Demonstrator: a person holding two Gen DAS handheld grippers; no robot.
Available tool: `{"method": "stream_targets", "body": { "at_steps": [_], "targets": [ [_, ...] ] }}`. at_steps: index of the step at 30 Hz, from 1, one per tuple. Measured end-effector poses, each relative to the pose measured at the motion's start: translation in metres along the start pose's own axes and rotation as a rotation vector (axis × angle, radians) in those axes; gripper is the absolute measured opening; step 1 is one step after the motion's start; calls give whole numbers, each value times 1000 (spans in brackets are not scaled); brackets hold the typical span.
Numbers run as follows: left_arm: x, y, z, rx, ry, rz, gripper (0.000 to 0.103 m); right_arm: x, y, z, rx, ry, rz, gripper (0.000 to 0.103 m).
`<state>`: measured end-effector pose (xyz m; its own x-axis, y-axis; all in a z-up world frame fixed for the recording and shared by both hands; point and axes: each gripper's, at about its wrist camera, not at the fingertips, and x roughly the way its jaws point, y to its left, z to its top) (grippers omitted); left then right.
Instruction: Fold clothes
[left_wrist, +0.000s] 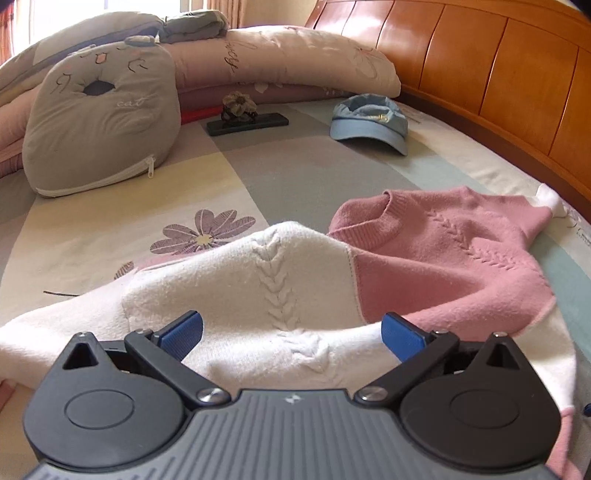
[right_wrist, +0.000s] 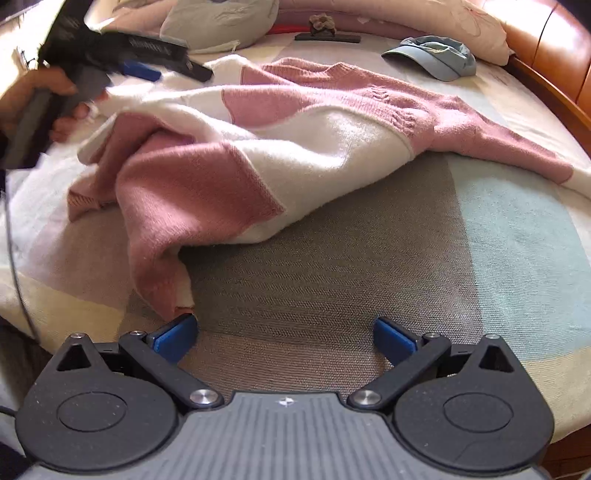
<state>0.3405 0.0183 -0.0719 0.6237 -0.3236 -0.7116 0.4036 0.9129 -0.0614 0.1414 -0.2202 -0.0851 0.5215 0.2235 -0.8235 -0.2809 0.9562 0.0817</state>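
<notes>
Our left claw (left_wrist: 291, 332) stands wide open with nothing between its blue pads (left_wrist: 183, 334); a white fold of the sweater (left_wrist: 424, 251) lies right under and ahead of it. Past that fold the pink chest and neck sit ahead and to the right, one sleeve running off further right. Beyond the sweater the bed (left_wrist: 303, 173) carries a blue cap (left_wrist: 369, 123) far ahead to the right, a dark flat thing (left_wrist: 247, 123) with a small tuft on it far ahead, and a grey cushion (left_wrist: 103, 125) ahead to the left. Pillows and a wooden headboard (left_wrist: 480, 74) close the far edge.

Our right claw (right_wrist: 284, 334) is also spread wide and grips nothing. Bare grey sheet lies between its pads; a pink corner of the sweater (right_wrist: 240, 147) reaches almost to the left pad (right_wrist: 175, 336), though we cannot tell whether it touches. The sweater lies bunched ahead, spreading left and right. Far ahead to the left we see the left claw (right_wrist: 144, 70) over the sweater, blurred, held in a hand (right_wrist: 40, 99). The cap (right_wrist: 439, 55) sits far ahead to the right.
</notes>
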Motion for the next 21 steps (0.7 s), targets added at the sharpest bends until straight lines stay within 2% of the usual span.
{"method": "stream_targets", "body": {
  "at_steps": [4, 6, 8, 11, 14, 16, 17, 21],
  "targets": [
    [25, 12, -15, -41, 84, -74, 102, -20, -6, 23, 2, -62, 15, 103],
    [16, 16, -29, -21, 41, -96, 102, -29, -9, 45, -20, -104, 27, 103],
    [5, 22, -33, -13, 37, -109, 102, -35, -13, 70, -46, -146, 52, 103],
    [-9, 33, -28, -7, 27, -112, 102, -28, -19, 120, -96, -187, 122, 103],
    [-23, 44, -22, -1, 16, -114, 102, -4, -20, 179, -131, -199, 202, 103],
    [-21, 58, -7, -4, -10, -77, 102, 21, -17, 218, -157, -185, 244, 103],
    [-20, 65, 0, -5, -23, -59, 102, 34, -15, 235, -174, -176, 248, 103],
    [-7, 88, 24, -8, -49, 10, 102, 96, -9, 288, -244, -102, 92, 103]
  ]
}}
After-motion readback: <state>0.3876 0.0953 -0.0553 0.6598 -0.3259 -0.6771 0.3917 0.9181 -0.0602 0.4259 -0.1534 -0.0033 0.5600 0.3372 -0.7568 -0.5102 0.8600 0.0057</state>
